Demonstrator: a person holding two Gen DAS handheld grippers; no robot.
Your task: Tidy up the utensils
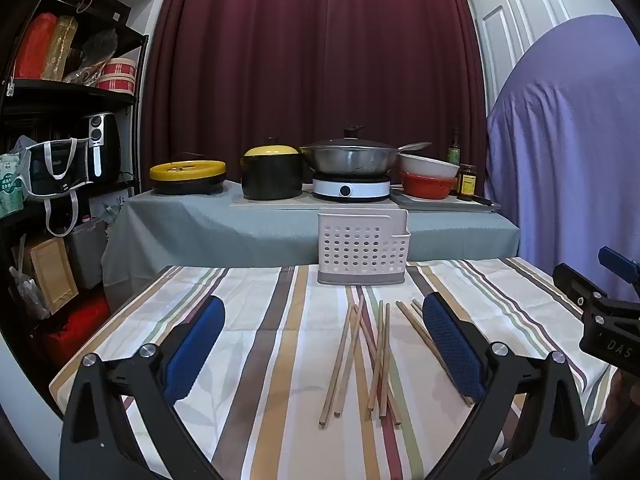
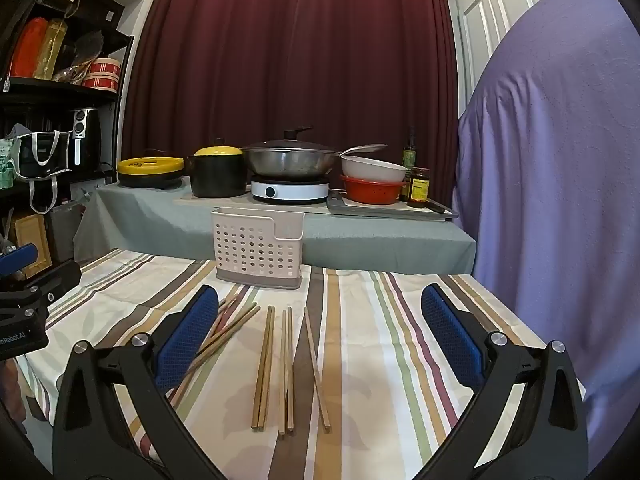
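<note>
Several wooden chopsticks [image 1: 362, 356] lie loose on the striped tablecloth [image 1: 256, 320], pointing roughly away from me; in the right wrist view the chopsticks [image 2: 276, 364] sit between and left of the fingers. A white perforated utensil holder [image 1: 362, 246] stands upright at the table's far edge, also seen as the holder [image 2: 258, 246] in the right wrist view. My left gripper [image 1: 324, 340] is open above the cloth, nothing between its blue pads. My right gripper [image 2: 316, 336] is open too, hovering over the chopsticks without touching them. The right gripper's black body [image 1: 608, 320] shows at the left view's right edge.
Behind the table a grey-covered counter [image 1: 256, 216] carries a yellow-lidded pot [image 1: 272, 174], a wok on a white cooker [image 1: 350, 190], stacked bowls [image 1: 428, 178] and bottles. A black shelf [image 1: 68, 120] stands left. A purple-draped shape [image 2: 560, 160] rises right.
</note>
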